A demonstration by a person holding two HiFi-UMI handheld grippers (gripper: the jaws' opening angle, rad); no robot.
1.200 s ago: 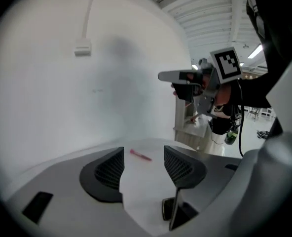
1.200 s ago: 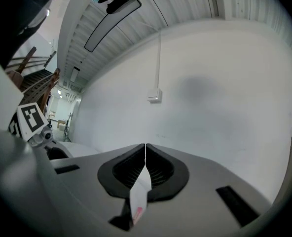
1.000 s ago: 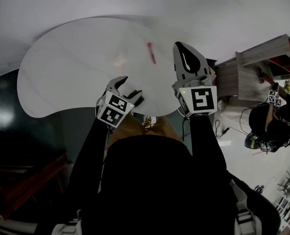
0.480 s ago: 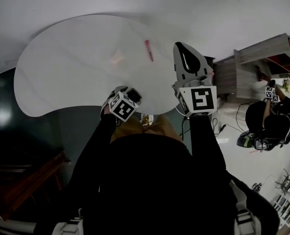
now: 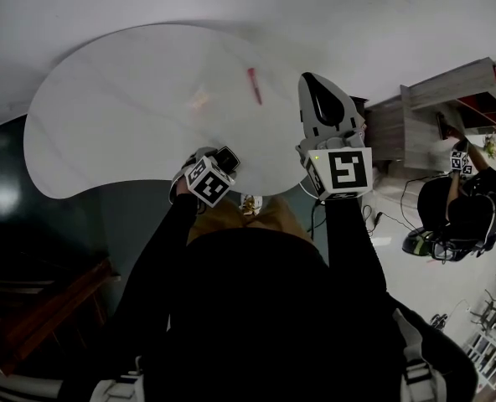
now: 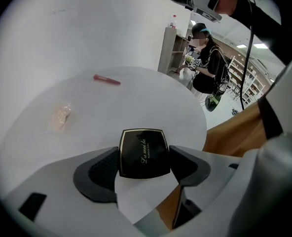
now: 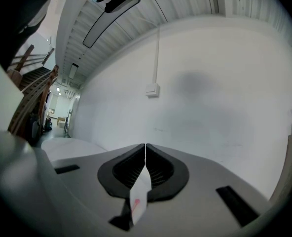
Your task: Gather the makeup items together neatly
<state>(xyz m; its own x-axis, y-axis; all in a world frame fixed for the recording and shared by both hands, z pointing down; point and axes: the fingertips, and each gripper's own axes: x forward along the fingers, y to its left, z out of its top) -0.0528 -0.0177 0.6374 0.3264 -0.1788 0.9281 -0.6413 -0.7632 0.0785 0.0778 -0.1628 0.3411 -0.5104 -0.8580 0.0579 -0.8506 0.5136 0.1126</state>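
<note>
A black square compact (image 6: 143, 152) lies at the near edge of the white table (image 5: 114, 124); in the head view the compact (image 5: 226, 157) is a small dark shape. My left gripper (image 6: 144, 150) points steeply down over it, one pad against each side. Its jaws have just been closing with the compact between them. In the head view the left gripper (image 5: 219, 161) is at the table's front rim. A red lipstick tube (image 5: 254, 85) (image 6: 106, 79) and a pale crumpled puff (image 5: 198, 100) (image 6: 60, 116) lie further out. My right gripper (image 5: 317, 86) (image 7: 145, 152) is level, shut and empty.
The table edge runs just under the left gripper, with brown trousers (image 6: 235, 132) below it. To the right stand a wooden shelf unit (image 5: 415, 115) and a person in black (image 5: 462, 216) (image 6: 210, 65). A white wall fills the right gripper view.
The left gripper has dropped and tipped downward to the table's near edge, mostly in the first half second. The right gripper has stayed still.
</note>
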